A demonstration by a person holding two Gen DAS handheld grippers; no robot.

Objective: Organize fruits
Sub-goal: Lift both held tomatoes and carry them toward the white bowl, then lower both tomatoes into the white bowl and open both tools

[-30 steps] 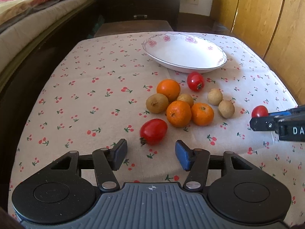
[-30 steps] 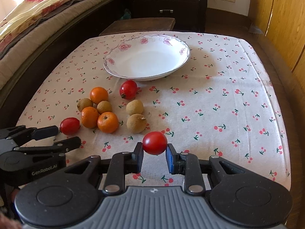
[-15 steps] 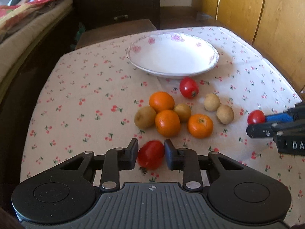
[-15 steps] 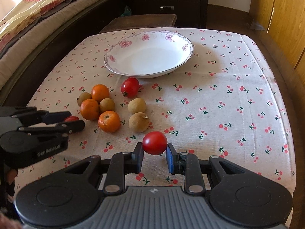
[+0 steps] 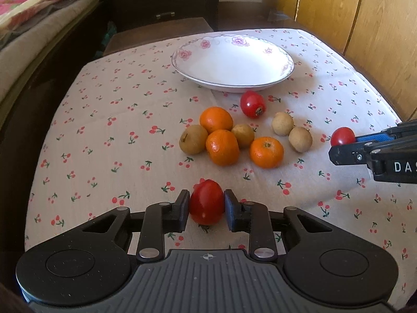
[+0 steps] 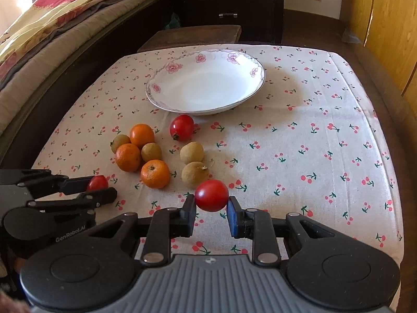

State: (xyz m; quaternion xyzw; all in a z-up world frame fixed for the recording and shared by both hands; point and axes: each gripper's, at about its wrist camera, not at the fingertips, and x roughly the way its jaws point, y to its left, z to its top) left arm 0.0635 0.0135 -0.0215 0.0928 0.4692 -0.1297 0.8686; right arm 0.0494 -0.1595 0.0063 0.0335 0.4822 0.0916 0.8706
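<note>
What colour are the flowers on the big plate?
Pink, with some purplish ones, on the white plate rim. They show best in the right wrist view.

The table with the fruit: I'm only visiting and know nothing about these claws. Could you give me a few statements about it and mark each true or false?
1. The white bowl has no fruit in it. True.
2. Each claw is shut on a red tomato. True: the left claw grips the long tomato, and the right claw grips the round tomato.
3. Five oranges lie on the cloth. False: there are three oranges, beside four small brown fruits.
4. No tomato is left loose on the tablecloth. False: a third tomato lies just in front of the bowl.
5. The tablecloth is plain blue. False: it is pale with a red cherry print.
</note>
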